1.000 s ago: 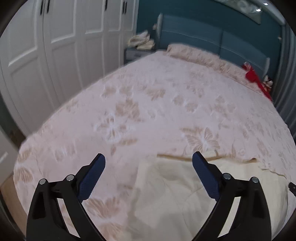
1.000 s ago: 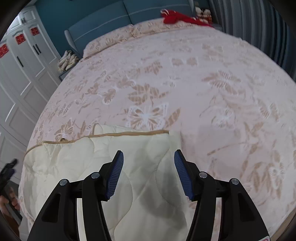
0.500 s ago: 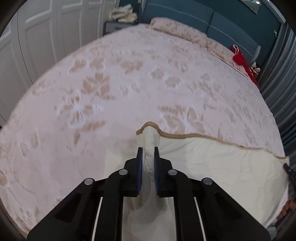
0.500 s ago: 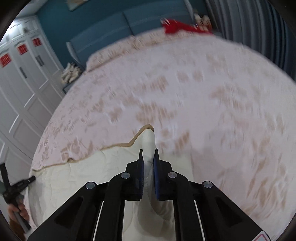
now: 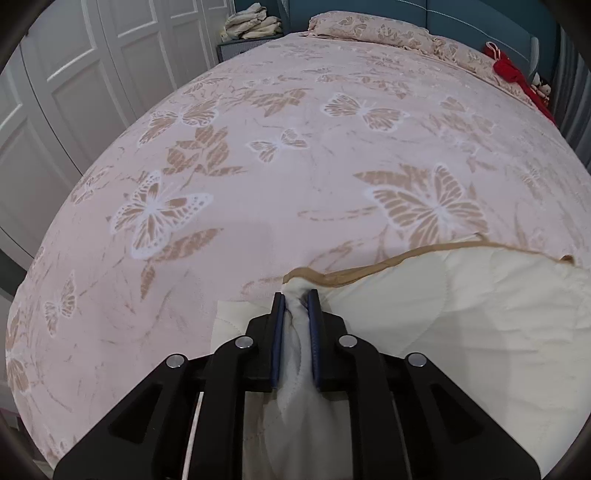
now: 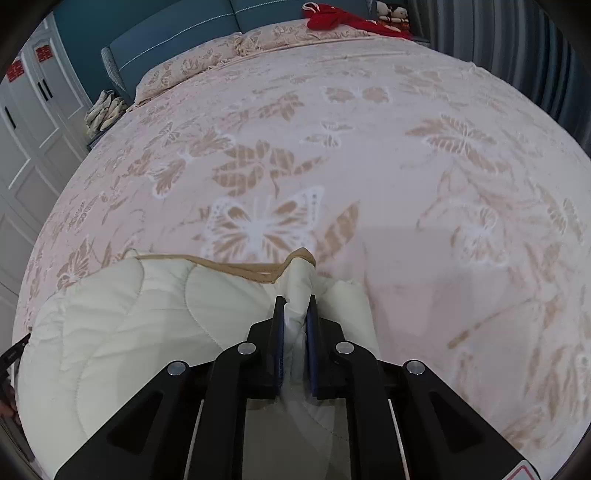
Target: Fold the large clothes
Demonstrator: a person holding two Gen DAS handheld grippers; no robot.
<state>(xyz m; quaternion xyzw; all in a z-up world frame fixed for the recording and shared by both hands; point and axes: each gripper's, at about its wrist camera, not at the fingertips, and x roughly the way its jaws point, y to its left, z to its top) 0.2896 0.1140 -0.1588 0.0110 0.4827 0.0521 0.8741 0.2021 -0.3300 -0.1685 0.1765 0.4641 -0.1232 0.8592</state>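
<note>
A cream quilted cover with a tan trim [image 5: 480,317] lies on the near end of the pink butterfly bedspread [image 5: 295,147]. My left gripper [image 5: 295,295] is shut on the cover's left corner, fabric bunched between the blue pads. In the right wrist view the same cover [image 6: 140,325] spreads to the left. My right gripper [image 6: 295,301] is shut on its right corner, with the tan trim [image 6: 258,271] lifted just ahead of the fingers. Both corners are raised a little off the bedspread [image 6: 369,147].
White wardrobe doors [image 5: 74,92] stand along the left of the bed. A nightstand with folded cloths [image 5: 251,26] is at the far left. A pillow [image 5: 388,33], a red garment [image 5: 517,81] and a blue headboard [image 6: 177,40] are at the far end. Grey curtains [image 6: 517,48] hang at the right.
Both grippers were open above the cover one second ago. They have closed on its two corners, lifted them slightly and carried them forward across the bed.
</note>
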